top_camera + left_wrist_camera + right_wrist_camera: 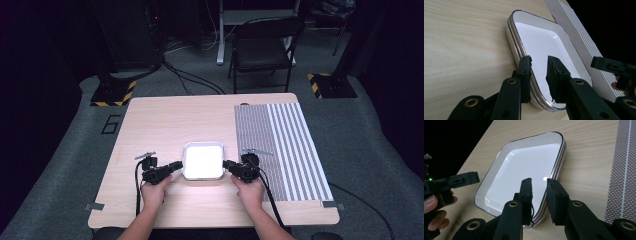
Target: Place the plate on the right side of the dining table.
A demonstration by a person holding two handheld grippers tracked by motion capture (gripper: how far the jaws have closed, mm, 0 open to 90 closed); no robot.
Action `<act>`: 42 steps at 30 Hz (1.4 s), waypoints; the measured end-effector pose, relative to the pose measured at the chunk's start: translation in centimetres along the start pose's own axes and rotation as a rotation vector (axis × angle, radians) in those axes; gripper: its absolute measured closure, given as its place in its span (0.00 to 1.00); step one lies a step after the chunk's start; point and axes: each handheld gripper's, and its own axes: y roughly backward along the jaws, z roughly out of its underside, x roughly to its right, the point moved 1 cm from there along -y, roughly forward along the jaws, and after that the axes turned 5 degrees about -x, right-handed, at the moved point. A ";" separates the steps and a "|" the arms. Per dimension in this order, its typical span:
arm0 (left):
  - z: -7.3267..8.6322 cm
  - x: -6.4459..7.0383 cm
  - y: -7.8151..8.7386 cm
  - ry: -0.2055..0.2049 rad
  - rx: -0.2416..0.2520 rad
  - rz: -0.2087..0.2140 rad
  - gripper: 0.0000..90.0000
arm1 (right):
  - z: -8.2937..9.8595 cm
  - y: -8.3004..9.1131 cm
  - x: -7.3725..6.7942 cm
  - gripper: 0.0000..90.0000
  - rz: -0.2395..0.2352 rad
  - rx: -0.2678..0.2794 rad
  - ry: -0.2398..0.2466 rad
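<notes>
A white square dish (203, 160) with a dark rim lies on the wooden table (165, 120), near its front middle; its edge shows layered rims, like a stack. My left gripper (177, 165) stands at its left edge, open, one jaw outside and one over the inside of the dish (544, 42). My right gripper (228, 165) mirrors it at the right edge, open, straddling the rim of the dish (524, 167). The left gripper (539, 61) sees the right one (610, 66) across the dish. From the right gripper (539, 182), the left gripper (461, 180) shows in a hand.
A grey striped placemat (282, 145) covers the table's right side, just beyond my right gripper. Behind the table stands a black folding chair (262, 47), with cables and two yellow-black striped stand bases on the grey floor.
</notes>
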 end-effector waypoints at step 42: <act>0.3 -0.1 -0.6 0.016 -0.026 0.020 0.82 | 0.1 -0.9 0.7 0.82 -0.060 -0.041 -0.101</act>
